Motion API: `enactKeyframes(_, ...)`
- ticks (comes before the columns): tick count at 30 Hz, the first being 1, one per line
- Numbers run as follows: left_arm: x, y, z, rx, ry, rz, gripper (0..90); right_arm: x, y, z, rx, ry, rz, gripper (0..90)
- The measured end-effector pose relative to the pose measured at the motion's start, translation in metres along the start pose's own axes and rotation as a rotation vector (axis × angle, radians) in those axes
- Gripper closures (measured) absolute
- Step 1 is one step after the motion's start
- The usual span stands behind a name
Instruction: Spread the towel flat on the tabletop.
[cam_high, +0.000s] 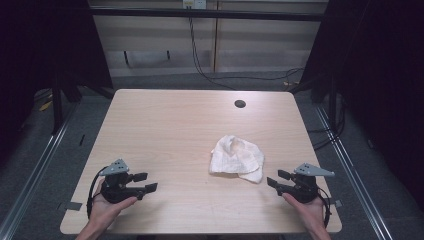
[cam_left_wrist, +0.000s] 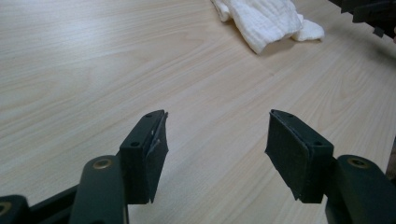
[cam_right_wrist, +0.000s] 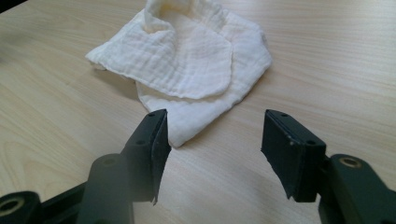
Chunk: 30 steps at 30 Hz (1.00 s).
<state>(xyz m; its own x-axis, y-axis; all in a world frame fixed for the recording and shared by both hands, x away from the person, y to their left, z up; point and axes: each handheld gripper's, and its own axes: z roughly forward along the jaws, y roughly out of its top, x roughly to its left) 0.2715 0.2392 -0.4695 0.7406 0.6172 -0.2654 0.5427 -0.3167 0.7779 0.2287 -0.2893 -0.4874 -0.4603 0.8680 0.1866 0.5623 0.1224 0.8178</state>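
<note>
At the lower left of the high view I am holding the left claw (cam_high: 148, 182) wide open, gripping nothing. At the lower right, the right claw (cam_high: 278, 180) is also standing open and empty. A little further, right of centre, the white cloth (cam_high: 237, 158) is lying crumpled on the desk (cam_high: 165, 125), near the right claw.

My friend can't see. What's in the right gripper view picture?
A crumpled white cloth lies on a light wooden table. The right gripper points at it with its two black jaws open and empty, the cloth's near corner just ahead of them.
</note>
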Motion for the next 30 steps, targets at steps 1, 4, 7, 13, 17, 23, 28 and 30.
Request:
enactKeyframes(1,0.000,0.000,0.000,0.000,0.000,0.000,37.9,0.000,0.000,0.000,0.000,0.000,0.000,41.8)
enactKeyframes(4,-0.001,0.001,0.003,0.011,0.003,0.005,37.5,-0.001,0.001,-0.002,-0.002,0.008,-0.011,42.0)
enactKeyframes(7,-0.001,0.001,0.003,0.015,0.005,0.008,37.2,-0.001,0.002,0.000,0.008,0.015,-0.019,40.4)
enactKeyframes(13,0.001,-0.002,0.001,0.008,0.018,-0.021,36.4,0.000,0.006,0.005,0.011,0.008,-0.022,32.7)
enactKeyframes(17,-0.001,-0.001,-0.002,-0.005,0.024,-0.001,35.9,0.002,0.013,0.013,0.041,0.028,-0.043,31.5)
enactKeyframes(23,0.001,-0.001,-0.004,-0.010,0.029,-0.013,35.4,0.003,0.039,0.024,0.032,0.051,-0.063,31.3)
enactKeyframes(28,0.003,0.000,-0.002,-0.007,0.031,-0.014,35.3,-0.002,0.058,0.041,0.040,0.066,-0.081,31.6)
enactKeyframes(30,0.003,0.000,-0.002,-0.005,0.030,-0.010,35.2,-0.003,0.061,0.044,0.039,0.067,-0.085,31.7)
